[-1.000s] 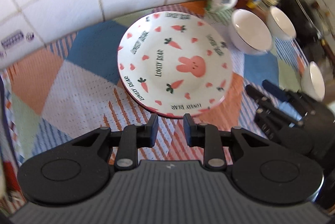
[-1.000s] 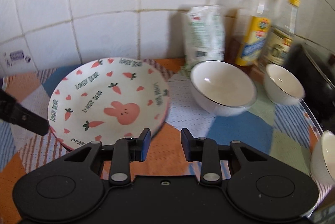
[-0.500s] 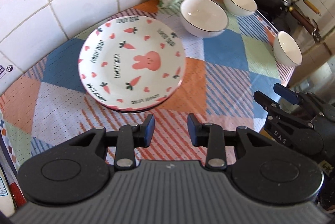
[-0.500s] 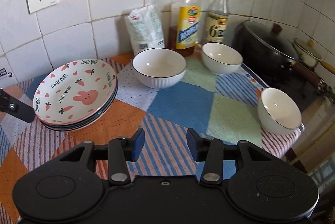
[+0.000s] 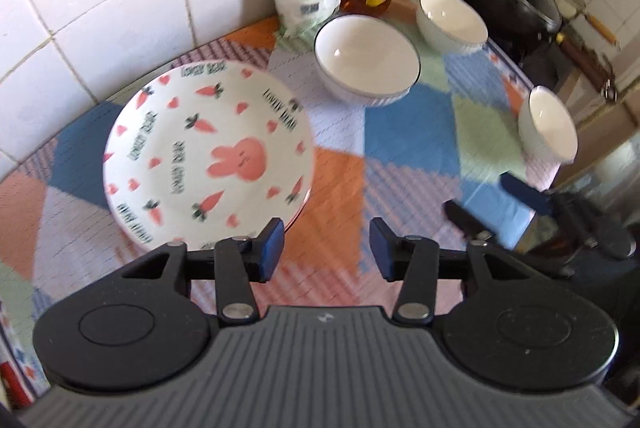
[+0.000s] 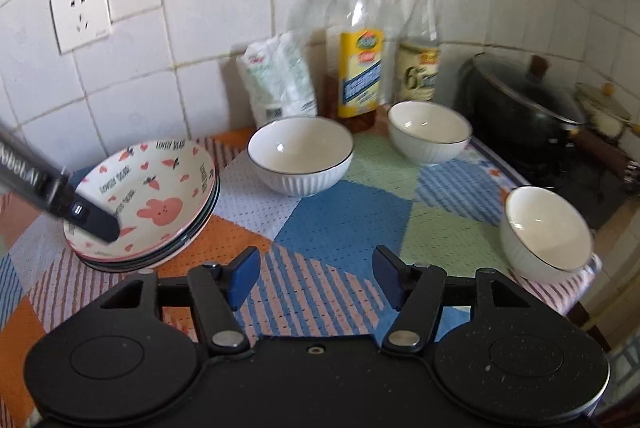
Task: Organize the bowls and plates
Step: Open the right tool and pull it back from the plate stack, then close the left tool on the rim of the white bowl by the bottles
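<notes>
Right wrist view shows the right gripper (image 6: 316, 278) opening with nothing between its jaws, as is the left gripper (image 5: 326, 254), and the small bowl (image 6: 546, 230) at right sits near the cloth's edge, so a bump could knock it off.

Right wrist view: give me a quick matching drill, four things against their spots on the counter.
Things:
1. plate stack
2. big bowl
3. edge bowl
4. black pot

Places:
A. in front of the white bag
B. right of the cloth, on the stove
C. left end of the cloth
D. cloth's right edge, near the corner

Pairs: 1-C, 2-A, 3-D, 4-B
</notes>
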The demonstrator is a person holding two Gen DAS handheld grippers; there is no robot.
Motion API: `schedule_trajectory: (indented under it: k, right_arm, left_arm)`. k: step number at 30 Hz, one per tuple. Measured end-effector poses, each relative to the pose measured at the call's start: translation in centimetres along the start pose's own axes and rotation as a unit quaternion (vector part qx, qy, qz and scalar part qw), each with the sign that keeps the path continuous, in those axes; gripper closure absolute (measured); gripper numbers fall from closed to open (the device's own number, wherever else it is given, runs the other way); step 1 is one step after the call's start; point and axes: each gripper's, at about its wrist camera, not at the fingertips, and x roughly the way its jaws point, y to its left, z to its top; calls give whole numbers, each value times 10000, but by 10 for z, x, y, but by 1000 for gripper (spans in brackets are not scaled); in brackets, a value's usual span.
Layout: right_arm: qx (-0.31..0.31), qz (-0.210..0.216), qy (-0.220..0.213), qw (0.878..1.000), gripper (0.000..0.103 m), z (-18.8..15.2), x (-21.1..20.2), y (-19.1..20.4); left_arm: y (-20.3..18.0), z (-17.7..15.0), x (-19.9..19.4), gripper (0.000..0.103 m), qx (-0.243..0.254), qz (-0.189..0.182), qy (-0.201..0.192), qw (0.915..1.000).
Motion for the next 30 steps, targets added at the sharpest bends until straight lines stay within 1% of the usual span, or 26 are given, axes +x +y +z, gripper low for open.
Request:
schedule_trajectory:
  k: [3,6,9,10,11,14,17,21,23,25,27,28,30]
  right_arm:
    - [-220,171,-6,9996,36,7,15,-7]
    - [-406,344,-33,9986,36,16,30,-15]
    - [-520,488,-171,9973,32,24,45,-25]
    - [-553,549,-229,9967,29,25,51,-28]
    - [-592,596,-234,9962,29,26,59,-31]
    - [-625,679,-93,9957,29,29,81,-36]
    - [-683,878,7,9938,29,28,98,-41]
    - [-939,949,90,9910,29,27,119,-39]
    - [-1047,1044,120,9889,29,29,129,-37]
    - [-1121,1197,92,9864,28,30,138,-38]
    - [-1100,1335,90,9849,28,33,150,-41]
    - [-1069,1387,101,9845,28,35,156,-42]
    - [-1084,1513,134,9824,28,39,165,-44]
  left_arm:
    - [-9,15,0,55,-220,207,-168,9994]
    - [-16,30,-1,52,-456,208,-392,9980]
    - [-21,43,6,50,-697,245,-566,9957]
    - [-23,48,11,49,-748,288,-580,9951]
    - [-25,52,15,48,-799,337,-577,9946]
    - [-30,61,28,48,-913,512,-464,9934]
    - [-37,65,38,48,-1013,565,-435,9923]
    - [-40,71,59,48,-1176,651,-384,9902]
    - [-41,75,71,48,-1256,674,-422,9889]
    - [-40,82,83,48,-1248,659,-599,9882]
    - [-38,92,96,48,-1135,832,-773,9870]
    - [-36,98,102,48,-1097,951,-783,9863]
    - [-34,108,114,48,-918,1016,-736,9878]
